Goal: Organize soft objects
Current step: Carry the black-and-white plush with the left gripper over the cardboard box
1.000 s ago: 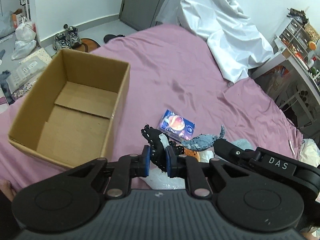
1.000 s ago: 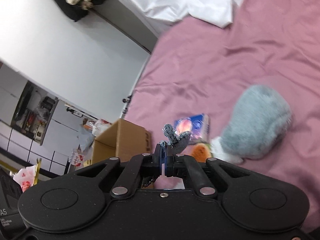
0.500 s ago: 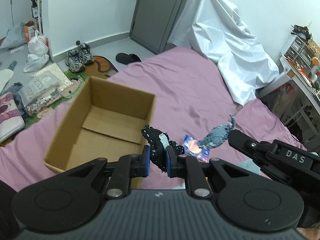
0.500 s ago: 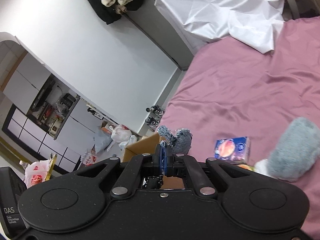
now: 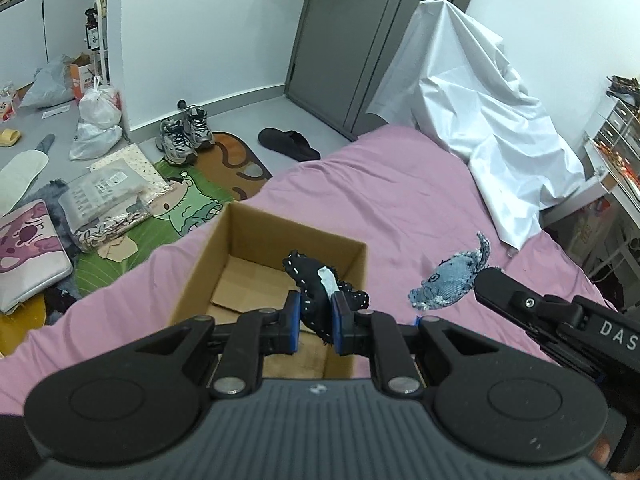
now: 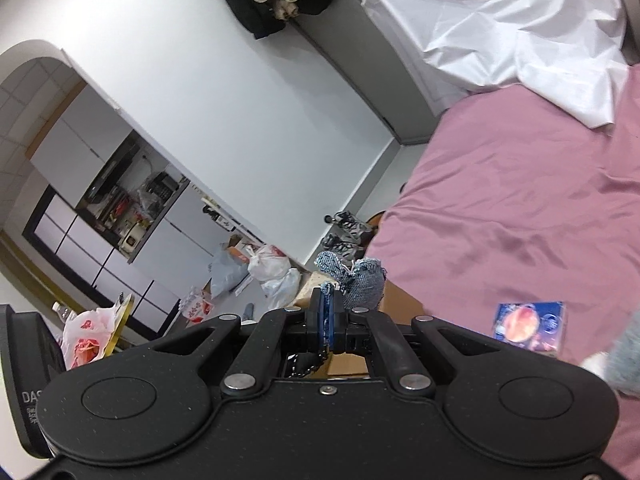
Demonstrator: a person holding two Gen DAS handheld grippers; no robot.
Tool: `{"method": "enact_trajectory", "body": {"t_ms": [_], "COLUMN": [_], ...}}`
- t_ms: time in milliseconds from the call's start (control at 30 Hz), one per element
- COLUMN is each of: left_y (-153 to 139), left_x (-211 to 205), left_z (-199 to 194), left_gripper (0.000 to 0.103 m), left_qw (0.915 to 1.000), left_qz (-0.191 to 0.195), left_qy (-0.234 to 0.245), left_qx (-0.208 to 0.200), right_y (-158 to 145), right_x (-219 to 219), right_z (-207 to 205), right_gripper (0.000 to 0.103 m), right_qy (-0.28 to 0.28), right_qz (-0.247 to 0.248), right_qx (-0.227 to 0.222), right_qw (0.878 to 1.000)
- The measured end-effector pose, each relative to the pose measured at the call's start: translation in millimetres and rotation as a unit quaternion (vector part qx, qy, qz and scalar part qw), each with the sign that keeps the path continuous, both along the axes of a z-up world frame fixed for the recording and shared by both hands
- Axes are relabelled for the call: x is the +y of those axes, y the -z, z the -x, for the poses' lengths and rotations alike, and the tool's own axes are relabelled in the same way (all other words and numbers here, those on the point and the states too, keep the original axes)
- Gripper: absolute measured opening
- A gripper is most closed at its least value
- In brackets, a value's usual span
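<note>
My left gripper [image 5: 315, 318] is shut on a black stitched fabric toy [image 5: 316, 285] with a white patch, held above the near right corner of an open cardboard box [image 5: 208, 268] on the pink bed. To its right, my right gripper [image 5: 480, 276] holds a blue denim fish-shaped toy [image 5: 450, 278] in the air over the bed. In the right wrist view my right gripper [image 6: 329, 320] is shut on that denim toy [image 6: 358, 282]; the box [image 6: 396, 300] shows just behind it.
A blue printed packet [image 6: 530, 326] and a grey plush [image 6: 624, 354] lie on the pink bed [image 5: 400, 208]. A white sheet [image 5: 480, 120] drapes the bed's far end. Shoes [image 5: 184, 132], bags and cushions litter the floor left of the bed.
Both grippers rose and moved toward the box with their toys still gripped. The box now lies right under the left gripper; the packet has dropped out of the left wrist view.
</note>
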State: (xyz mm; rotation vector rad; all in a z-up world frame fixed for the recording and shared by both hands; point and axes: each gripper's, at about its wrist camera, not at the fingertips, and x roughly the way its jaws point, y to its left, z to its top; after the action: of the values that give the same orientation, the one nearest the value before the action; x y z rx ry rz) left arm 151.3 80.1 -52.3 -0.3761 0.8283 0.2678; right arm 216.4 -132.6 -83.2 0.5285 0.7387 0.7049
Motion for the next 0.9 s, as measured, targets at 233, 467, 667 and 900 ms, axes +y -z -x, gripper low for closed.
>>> {"method": "enact_trajectory", "body": {"t_ms": [233, 467, 667, 900], "left_y": [7, 16, 31, 48], "left_x": [22, 43, 61, 78], "left_z": [-10, -21, -34, -48], "left_gripper": [0.015, 0.015, 0.015, 0.015], "left_qw": [0.9999, 0.9996, 0.9986, 0.9973], "left_qz": [0.004, 0.011, 0.022, 0.038], "left_qy": [-0.010, -0.019, -0.029, -0.035], "left_qx": [0.012, 0.020, 0.037, 0.053], "right_y": [-1, 2, 6, 14], "right_x": [21, 42, 60, 74], "right_z": [-11, -20, -25, -29], "right_gripper": [0.002, 0.002, 0.002, 0.002], "right_qy": [-0.014, -0.026, -0.036, -0.049], "right_qz": [-0.001, 0.001, 0.000, -0.001], "right_qx": [-0.002, -0.001, 0.002, 0.014], "right_qw": [1.000, 1.000, 0.999, 0.999]}}
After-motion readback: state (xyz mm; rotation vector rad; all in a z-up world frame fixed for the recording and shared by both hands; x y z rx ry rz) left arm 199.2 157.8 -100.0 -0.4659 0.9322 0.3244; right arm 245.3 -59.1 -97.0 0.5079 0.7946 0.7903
